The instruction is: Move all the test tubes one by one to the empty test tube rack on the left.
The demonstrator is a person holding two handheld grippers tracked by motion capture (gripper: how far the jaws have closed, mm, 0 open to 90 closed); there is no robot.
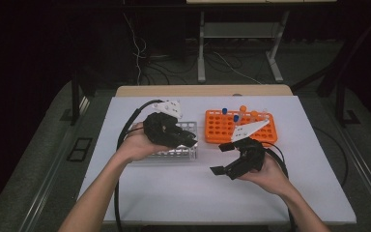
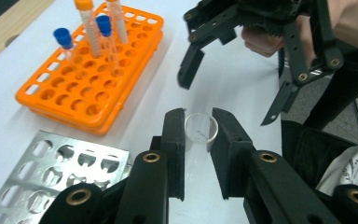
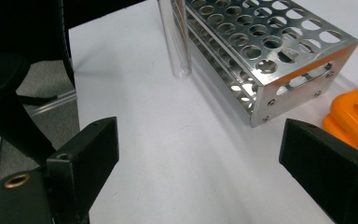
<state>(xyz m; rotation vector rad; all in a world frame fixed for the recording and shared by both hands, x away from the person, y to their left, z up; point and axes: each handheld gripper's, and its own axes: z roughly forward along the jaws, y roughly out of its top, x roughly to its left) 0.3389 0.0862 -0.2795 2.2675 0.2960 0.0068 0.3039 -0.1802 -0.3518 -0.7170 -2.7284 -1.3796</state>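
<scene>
My left gripper (image 1: 191, 140) is shut on a clear, uncapped tube (image 2: 200, 133), whose open mouth shows between the black jaws of the left gripper (image 2: 200, 126). In the right gripper view the clear tube (image 3: 177, 42) hangs upright, its rounded end just above the table beside the metal rack (image 3: 279, 56). My right gripper (image 1: 220, 158) stands open with nothing between its jaws, a little right of the tube. The left gripper view shows the right gripper (image 2: 226, 102) spread wide beyond the tube. The right gripper (image 3: 200, 154) faces the metal rack's corner.
An orange rack (image 1: 217, 128) at the back right holds blue-capped tubes (image 2: 63, 37) and an orange-capped tube (image 2: 86, 18). The metal rack (image 1: 183, 153) lies under my left hand. All rest on a white table (image 1: 174, 193), and dark floor surrounds it.
</scene>
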